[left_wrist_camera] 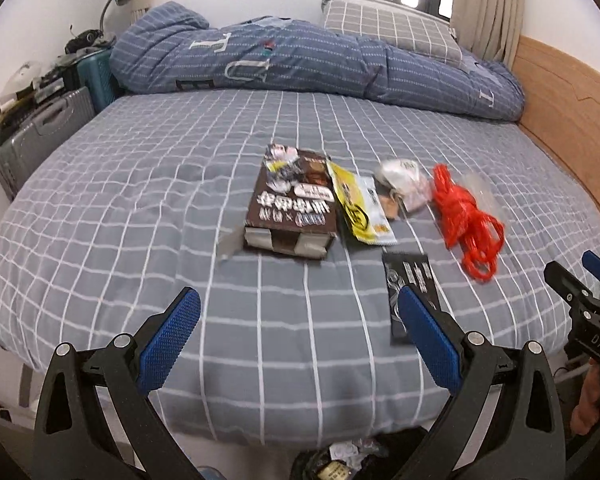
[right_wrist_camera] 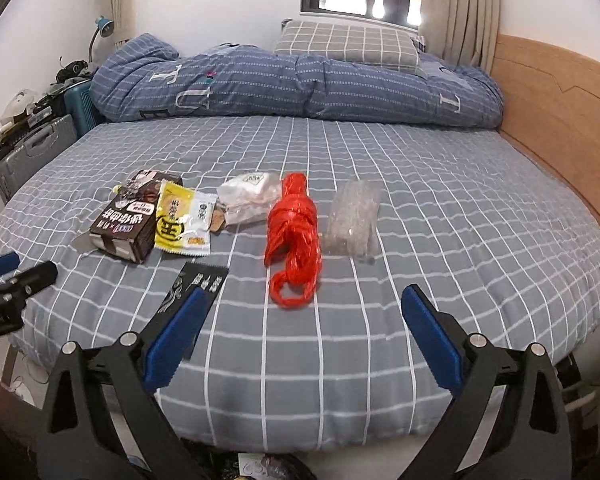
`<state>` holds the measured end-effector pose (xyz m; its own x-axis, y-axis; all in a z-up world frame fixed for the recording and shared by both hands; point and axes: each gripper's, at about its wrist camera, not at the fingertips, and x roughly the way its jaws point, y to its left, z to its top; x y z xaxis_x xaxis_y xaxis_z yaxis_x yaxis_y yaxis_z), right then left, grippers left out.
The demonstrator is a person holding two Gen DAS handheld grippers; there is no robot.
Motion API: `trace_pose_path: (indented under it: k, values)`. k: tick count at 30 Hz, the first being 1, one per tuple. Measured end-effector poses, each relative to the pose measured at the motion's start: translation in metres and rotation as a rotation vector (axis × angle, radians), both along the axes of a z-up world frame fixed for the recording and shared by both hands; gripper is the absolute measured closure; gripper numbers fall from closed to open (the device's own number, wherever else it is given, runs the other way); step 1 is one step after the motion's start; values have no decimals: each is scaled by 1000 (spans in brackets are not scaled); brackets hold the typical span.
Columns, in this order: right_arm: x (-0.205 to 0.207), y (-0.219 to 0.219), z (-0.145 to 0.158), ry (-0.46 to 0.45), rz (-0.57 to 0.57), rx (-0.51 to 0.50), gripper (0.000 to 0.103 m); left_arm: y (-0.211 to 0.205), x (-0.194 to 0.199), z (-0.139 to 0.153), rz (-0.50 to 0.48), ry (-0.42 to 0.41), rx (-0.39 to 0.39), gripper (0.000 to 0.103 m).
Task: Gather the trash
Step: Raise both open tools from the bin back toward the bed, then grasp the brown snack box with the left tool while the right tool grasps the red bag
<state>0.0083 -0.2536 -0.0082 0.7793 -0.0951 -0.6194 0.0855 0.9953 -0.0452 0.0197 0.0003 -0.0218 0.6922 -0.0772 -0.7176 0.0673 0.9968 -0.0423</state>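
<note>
I judge the collecting barely begun: six pieces of trash lie on the bed (right_wrist_camera: 420, 208), and neither gripper carries anything. My left gripper (left_wrist_camera: 298, 320) is spread wide and empty over the near part of the bed; my right gripper (right_wrist_camera: 302, 316) is just as wide and just as empty.

I take the red bag (right_wrist_camera: 294, 236) as my landmark. It lies knotted near the middle of the bed, straight ahead of the right gripper. Just right of it is a clear wrapper (right_wrist_camera: 352, 218), apart from it by a narrow strip of sheet. Up and left of the red bag sits a white pouch (right_wrist_camera: 248, 198), close to touching it. Further left is a yellow packet (right_wrist_camera: 184, 224), its edge lapped against a brown box (right_wrist_camera: 130, 220) whose near end is open. Nearer to me and left of the red bag lies a flat black sachet (right_wrist_camera: 198, 280), partly behind the right gripper's left finger.

Below the near bed edge I see something dark holding scraps, perhaps a bin (left_wrist_camera: 348, 456); I cannot tell for sure.

Room is good. The sheet around the red bag is bare toward me and to the right. The quilt (right_wrist_camera: 300, 80) is well behind, the headboard (right_wrist_camera: 560, 100) well to the right. The only squeeze is the left cluster, where the pieces crowd each other.
</note>
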Motion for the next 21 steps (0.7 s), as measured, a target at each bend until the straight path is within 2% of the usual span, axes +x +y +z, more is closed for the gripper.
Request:
trace_pose_path:
  k: [13, 21]
  values:
    - [67, -5, -7, 21, 3, 7, 14, 6, 66, -12, -1, 36, -4, 6]
    - [111, -5, -14, 48, 8, 8, 15, -1, 112, -35, -41, 95, 37, 6]
